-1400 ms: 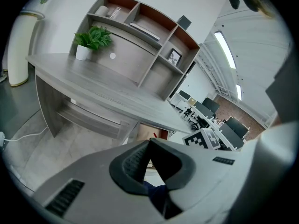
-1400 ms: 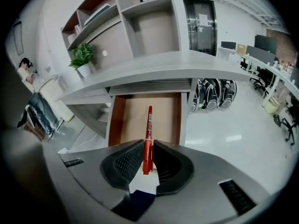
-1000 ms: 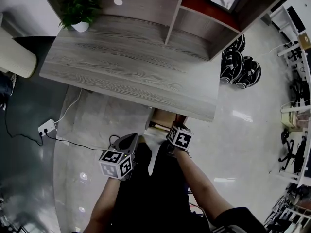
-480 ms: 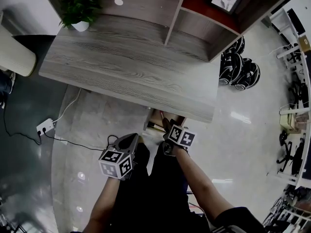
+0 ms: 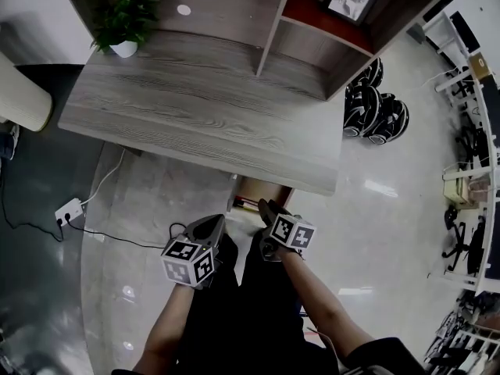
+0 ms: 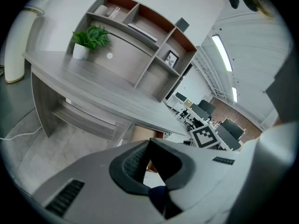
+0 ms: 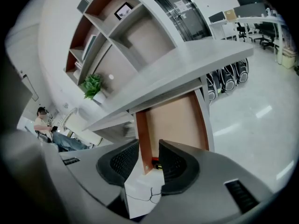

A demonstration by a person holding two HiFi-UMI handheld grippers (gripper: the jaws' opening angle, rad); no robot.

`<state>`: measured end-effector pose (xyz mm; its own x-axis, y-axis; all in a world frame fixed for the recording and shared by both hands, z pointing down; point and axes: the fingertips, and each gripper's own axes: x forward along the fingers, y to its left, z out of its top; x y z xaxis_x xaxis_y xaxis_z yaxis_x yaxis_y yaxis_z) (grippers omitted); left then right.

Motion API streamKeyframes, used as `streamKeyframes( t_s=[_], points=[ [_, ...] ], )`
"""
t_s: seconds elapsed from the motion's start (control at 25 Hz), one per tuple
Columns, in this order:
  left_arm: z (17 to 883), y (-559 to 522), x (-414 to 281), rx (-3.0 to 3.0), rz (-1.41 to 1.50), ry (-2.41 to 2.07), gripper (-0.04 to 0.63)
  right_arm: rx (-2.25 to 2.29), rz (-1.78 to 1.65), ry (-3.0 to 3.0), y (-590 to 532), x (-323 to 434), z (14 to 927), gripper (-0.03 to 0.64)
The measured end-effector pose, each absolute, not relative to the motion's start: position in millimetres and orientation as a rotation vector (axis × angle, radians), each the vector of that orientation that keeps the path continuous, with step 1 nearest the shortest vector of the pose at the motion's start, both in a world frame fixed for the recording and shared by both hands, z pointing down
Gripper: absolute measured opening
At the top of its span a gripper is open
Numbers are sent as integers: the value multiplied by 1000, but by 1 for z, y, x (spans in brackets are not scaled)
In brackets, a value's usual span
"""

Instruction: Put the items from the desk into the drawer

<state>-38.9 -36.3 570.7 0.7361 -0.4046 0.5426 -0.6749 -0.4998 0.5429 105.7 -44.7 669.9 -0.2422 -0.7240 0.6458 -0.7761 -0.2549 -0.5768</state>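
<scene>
Head view: forearms (image 5: 167, 328) before drawer (image 5: 262, 193); left gripper (image 5: 218, 220) fingers (image 6: 129, 164) together; right gripper (image 5: 265, 206) fingers (image 7: 123, 160) apart, lately narrowing, empty.

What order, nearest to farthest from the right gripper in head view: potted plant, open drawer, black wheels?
1. Open drawer, just ahead of the right gripper, whose jaws just opened, holding nothing.
2. Black wheels, back right.
3. Potted plant, far back left.

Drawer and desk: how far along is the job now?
Done: the desk top holds only a potted plant. In hand: nothing; the right gripper, jaws just opened and empty, hovers at the open drawer. Left: probably only shutting the drawer.
</scene>
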Motion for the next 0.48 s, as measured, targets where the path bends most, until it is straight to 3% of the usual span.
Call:
streamKeyframes(
  t_s=[0.24, 0.48],
  points=[
    [557, -30, -29, 2198, 408, -818, 23, 2079, 1561, -2007, -28, 117, 619, -8],
    [548, -23, -24, 2197, 365, -891, 23, 2126, 1646, -2168, -11, 114, 584, -11]
  ],
)
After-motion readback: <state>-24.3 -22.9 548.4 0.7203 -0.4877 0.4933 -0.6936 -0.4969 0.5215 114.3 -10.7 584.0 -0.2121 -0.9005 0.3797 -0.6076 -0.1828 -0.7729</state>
